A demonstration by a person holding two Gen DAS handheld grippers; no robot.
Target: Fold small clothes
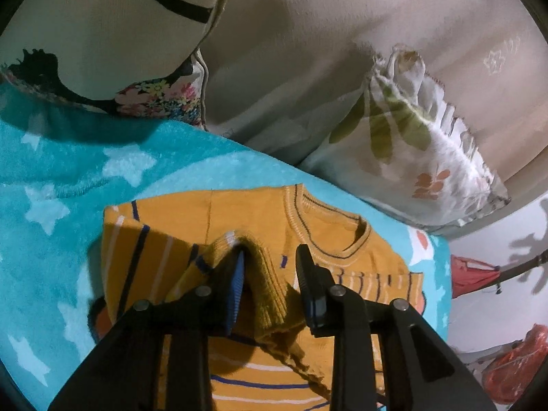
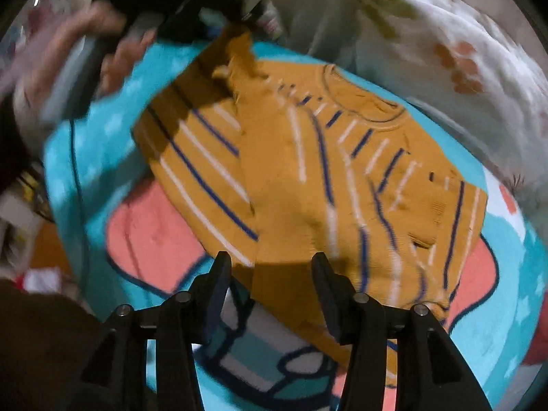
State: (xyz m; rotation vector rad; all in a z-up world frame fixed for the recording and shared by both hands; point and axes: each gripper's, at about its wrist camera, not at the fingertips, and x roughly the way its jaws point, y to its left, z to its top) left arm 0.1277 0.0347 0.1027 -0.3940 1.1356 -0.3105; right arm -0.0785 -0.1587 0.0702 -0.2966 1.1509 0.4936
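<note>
A small mustard-yellow striped sweater [image 1: 239, 219] lies on a turquoise blanket [image 1: 68, 171], its neck towards the pillows. My left gripper [image 1: 270, 257] is open above it. A ribbed sleeve cuff [image 1: 263, 274] hangs between its fingers, draped against the left pad [image 1: 236, 287]. In the right wrist view the sweater [image 2: 308, 171] is partly folded, one sleeve laid across the body. My right gripper [image 2: 270, 263] is open and empty over the sweater's near hem. The left gripper [image 2: 191, 17] and hand show blurred at the top left.
A leaf-print pillow [image 1: 428, 157] and a floral pillow [image 1: 102, 34] lie behind the blanket against beige fabric [image 1: 325, 51]. Red plastic bags [image 1: 513, 366] sit off the blanket's right edge. The blanket has a pink and white cartoon print [image 2: 154, 236].
</note>
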